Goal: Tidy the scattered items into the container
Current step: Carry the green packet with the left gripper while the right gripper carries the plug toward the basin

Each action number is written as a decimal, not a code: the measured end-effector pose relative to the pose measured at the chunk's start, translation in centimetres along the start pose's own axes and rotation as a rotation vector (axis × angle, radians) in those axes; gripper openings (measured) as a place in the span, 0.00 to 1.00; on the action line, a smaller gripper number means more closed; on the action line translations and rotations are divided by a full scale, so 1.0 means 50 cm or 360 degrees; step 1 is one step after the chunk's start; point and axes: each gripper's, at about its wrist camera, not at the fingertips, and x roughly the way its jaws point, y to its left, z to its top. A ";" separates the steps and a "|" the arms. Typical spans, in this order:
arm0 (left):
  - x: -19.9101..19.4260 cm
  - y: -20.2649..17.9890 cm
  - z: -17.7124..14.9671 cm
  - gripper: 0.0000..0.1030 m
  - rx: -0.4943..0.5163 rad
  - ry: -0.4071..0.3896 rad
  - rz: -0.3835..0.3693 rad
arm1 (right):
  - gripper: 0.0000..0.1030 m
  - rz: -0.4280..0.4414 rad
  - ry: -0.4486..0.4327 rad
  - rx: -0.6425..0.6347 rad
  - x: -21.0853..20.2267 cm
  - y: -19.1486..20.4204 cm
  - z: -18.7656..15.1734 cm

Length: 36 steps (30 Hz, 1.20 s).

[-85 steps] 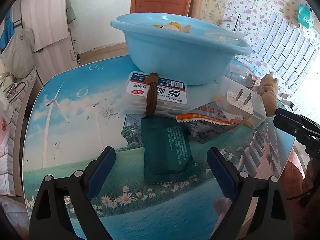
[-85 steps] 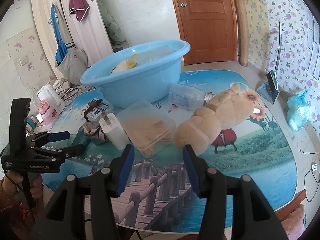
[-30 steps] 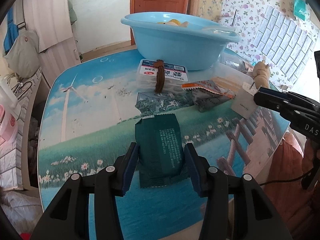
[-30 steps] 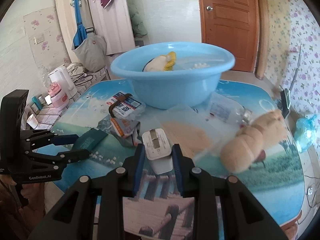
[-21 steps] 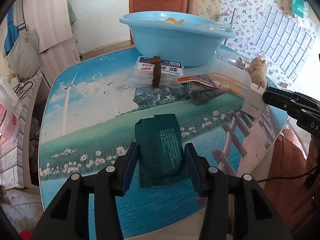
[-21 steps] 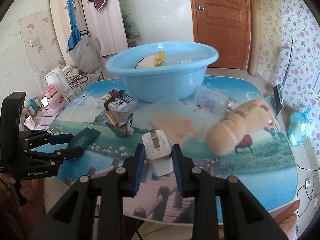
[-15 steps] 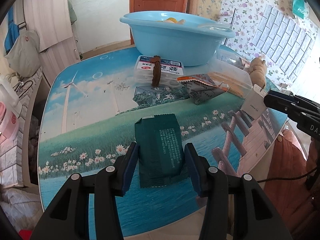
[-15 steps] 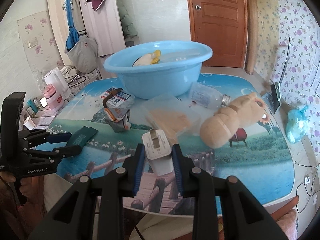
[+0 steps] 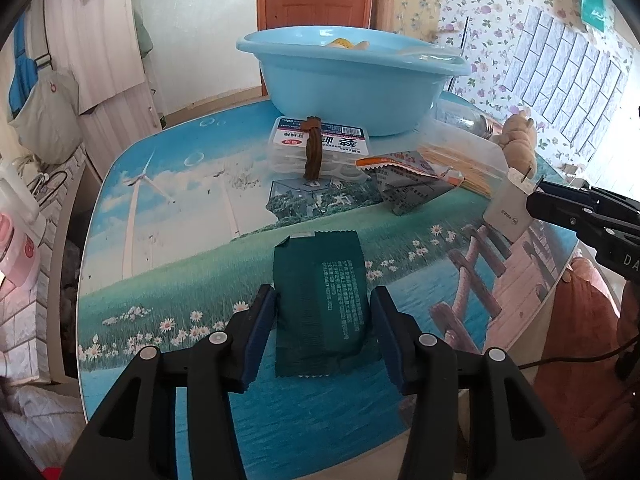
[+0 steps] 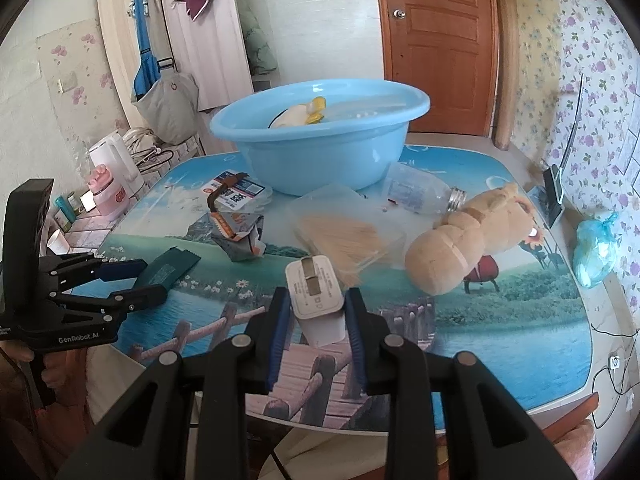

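The basin (image 10: 320, 148) wall hides most of its contents from you; only a pale and yellow item (image 10: 300, 114) shows above the rim, too unclear to identify. The green packet (image 9: 320, 300) print is too small to read. In the left wrist view, the plush (image 9: 518, 140) is mostly hidden and the right gripper (image 9: 538, 200) is cut off by the frame edge.

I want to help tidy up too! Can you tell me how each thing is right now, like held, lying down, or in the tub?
left gripper: shut on the green packet.
green packet: held, lifted.
right gripper: shut on the white charger.
white charger: held, prongs folded flat.
blue basin: upright, already holding things.
clear bottle: lying down, uncapped.
plush toy: lying on its side.
snack wrapper: crumpled, on the table.
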 end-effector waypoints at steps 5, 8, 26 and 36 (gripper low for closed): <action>0.006 0.005 0.005 0.49 0.0006 -0.0016 0.0011 | 0.27 -0.0001 0.0013 -0.0017 0.009 0.005 -0.001; 0.010 0.007 0.009 0.51 0.0011 -0.0029 0.0020 | 0.28 0.0000 0.0025 -0.0028 0.015 0.008 -0.002; 0.006 0.023 0.016 0.44 -0.0019 -0.0068 -0.0047 | 0.25 0.0011 0.0067 -0.0015 0.046 0.008 -0.003; -0.048 0.024 0.033 0.44 -0.0039 -0.0190 -0.0092 | 0.25 0.0041 -0.0012 -0.0034 0.014 0.024 0.015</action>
